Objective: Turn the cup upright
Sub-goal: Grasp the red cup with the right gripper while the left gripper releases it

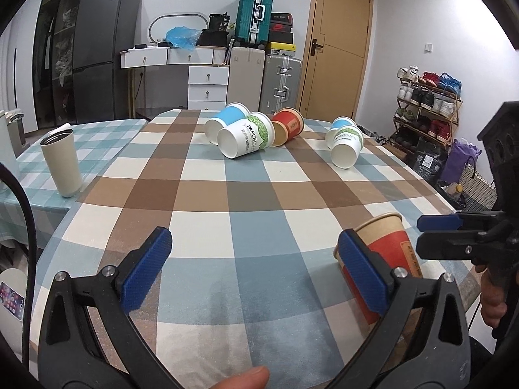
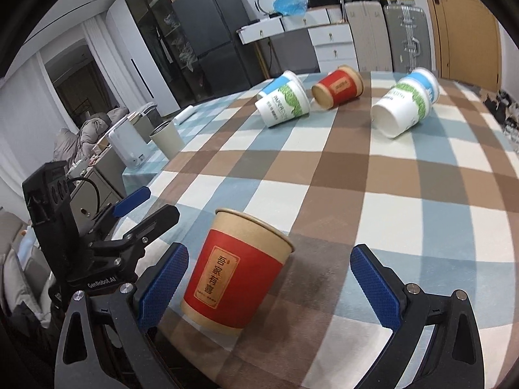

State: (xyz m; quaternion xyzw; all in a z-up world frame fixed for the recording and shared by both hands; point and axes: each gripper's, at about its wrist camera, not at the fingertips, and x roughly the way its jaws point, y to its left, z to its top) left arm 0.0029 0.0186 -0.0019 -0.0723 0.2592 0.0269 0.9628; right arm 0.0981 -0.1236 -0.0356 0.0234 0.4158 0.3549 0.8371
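The red-and-kraft paper cup (image 2: pixel 238 274) stands upright, mouth up, on the checked tablecloth (image 2: pixel 373 175) near the table's front edge. The right gripper (image 2: pixel 267 280) is spread wide around it, its left blue pad (image 2: pixel 162 287) just beside the cup wall and its other pad well apart; it grips nothing. The left gripper (image 1: pixel 254 269) is also wide open and empty, over bare cloth just left of that cup.

Farther back from the upright cup, five more paper cups lie on their sides: a blue one (image 1: pixel 227 121) touching a green-leaf white one (image 1: pixel 248 134), a second red cup (image 1: pixel 288 126) beside these, and to their right another green-leaf cup (image 1: pixel 347 147) against a blue one (image 1: pixel 342 123). A beige tumbler (image 1: pixel 61 163) stands on the neighbouring table, far left of the upright cup.
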